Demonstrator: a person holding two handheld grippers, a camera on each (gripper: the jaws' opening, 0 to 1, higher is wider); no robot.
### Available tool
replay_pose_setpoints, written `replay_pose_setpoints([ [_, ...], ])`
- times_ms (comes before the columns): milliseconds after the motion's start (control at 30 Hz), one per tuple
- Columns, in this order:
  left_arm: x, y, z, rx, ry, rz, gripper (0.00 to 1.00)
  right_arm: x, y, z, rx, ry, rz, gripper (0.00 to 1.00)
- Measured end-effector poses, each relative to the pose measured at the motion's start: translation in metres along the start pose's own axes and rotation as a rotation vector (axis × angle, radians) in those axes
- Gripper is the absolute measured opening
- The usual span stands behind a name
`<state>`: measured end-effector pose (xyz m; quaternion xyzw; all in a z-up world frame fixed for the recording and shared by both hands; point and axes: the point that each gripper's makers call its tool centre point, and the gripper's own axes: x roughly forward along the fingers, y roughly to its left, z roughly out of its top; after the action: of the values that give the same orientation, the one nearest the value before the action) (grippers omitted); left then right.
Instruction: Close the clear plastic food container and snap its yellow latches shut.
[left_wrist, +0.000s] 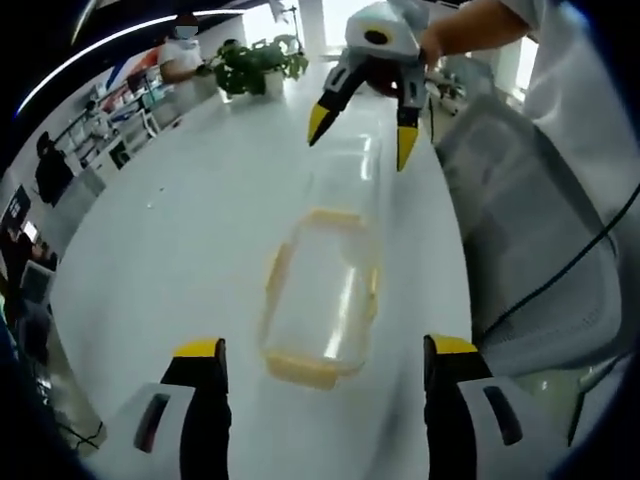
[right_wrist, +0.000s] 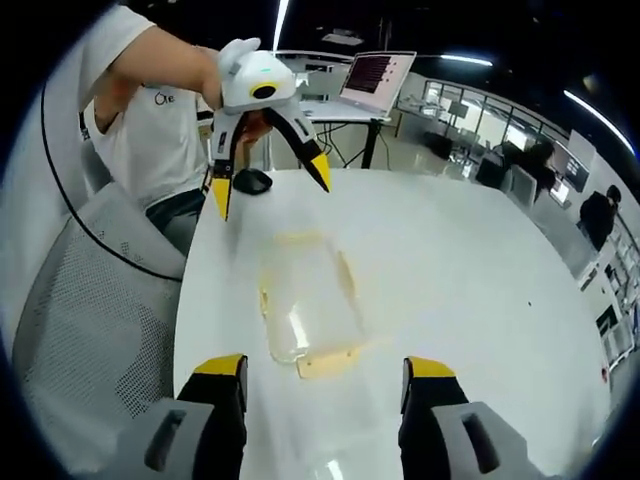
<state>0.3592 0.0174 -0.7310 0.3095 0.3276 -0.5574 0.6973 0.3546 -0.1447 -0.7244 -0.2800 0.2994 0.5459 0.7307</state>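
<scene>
Container (left_wrist: 325, 290) of clear plastic is lying on the white desk (left_wrist: 180, 260), between the two tools and touched by neither; yellow latches (left_wrist: 300, 370) are showing along its edges — one at the near end in the left gripper view, others along the sides and at the far end; whether the lid is sitting fully down, I cannot tell, since the clear plastic is blurring into the desk.

Left tool (left_wrist: 325, 370) is rising from the bottom of its own view with its yellow-tipped jaws standing wide apart and gripping nothing; the container's near end is lying just ahead of them; in the right gripper view this same tool (right_wrist: 270, 190) is hovering above the far end of the container (right_wrist: 310, 305), a person's hand (right_wrist: 215, 75) holding it, jaws spread.

Right tool (right_wrist: 322, 375) is likewise gaping wide and carrying nothing, with a latch (right_wrist: 325, 362) lying just ahead of its jaws; in the left gripper view it is hanging over the container's far end (left_wrist: 362, 135), jaws parted — clear of the plastic.

A grey mesh chair (left_wrist: 520, 230) is standing beside the desk; a potted plant (left_wrist: 255, 65) is sitting at its far end; a laptop (right_wrist: 375, 80) is standing open on another table behind.
</scene>
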Motion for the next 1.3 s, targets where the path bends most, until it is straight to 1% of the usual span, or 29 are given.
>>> replay_pose_setpoints([
  [100,0.002,0.001,-0.003,0.006,0.009,-0.008,0.79,0.002,0.0,-0.002,-0.007,0.011,0.002,0.6],
  [200,0.004,0.002,-0.008,0.022,0.024,-0.013,0.79,0.005,0.001,0.0,-0.013,0.007,0.011,0.6],
  [400,0.008,0.004,-0.017,0.04,0.048,-0.028,0.75,0.012,-0.001,-0.004,-0.028,0.023,0.026,0.58],
  [533,0.011,0.007,-0.02,0.041,0.055,-0.031,0.75,0.015,-0.002,-0.004,-0.024,0.026,0.035,0.59],
  [633,0.014,0.007,-0.025,0.059,0.073,-0.044,0.73,0.018,-0.003,-0.007,-0.018,0.037,0.042,0.59],
  [733,0.017,0.01,-0.03,0.067,0.088,-0.044,0.73,0.02,-0.002,-0.009,-0.038,0.042,0.056,0.57],
  [767,0.018,0.01,-0.031,0.066,0.09,-0.046,0.73,0.02,-0.002,-0.009,-0.037,0.044,0.059,0.56],
  [833,0.019,0.01,-0.032,0.063,0.09,-0.054,0.71,0.022,-0.003,-0.011,-0.031,0.056,0.06,0.57],
  [1067,0.023,0.007,-0.035,0.082,0.094,-0.072,0.7,0.028,-0.003,-0.015,-0.056,0.074,0.069,0.56],
  [1167,0.025,0.005,-0.038,0.081,0.099,-0.082,0.7,0.032,-0.004,-0.016,-0.033,0.082,0.076,0.56],
  [1300,0.028,0.005,-0.043,0.087,0.105,-0.093,0.68,0.035,-0.005,-0.017,-0.043,0.085,0.077,0.54],
])
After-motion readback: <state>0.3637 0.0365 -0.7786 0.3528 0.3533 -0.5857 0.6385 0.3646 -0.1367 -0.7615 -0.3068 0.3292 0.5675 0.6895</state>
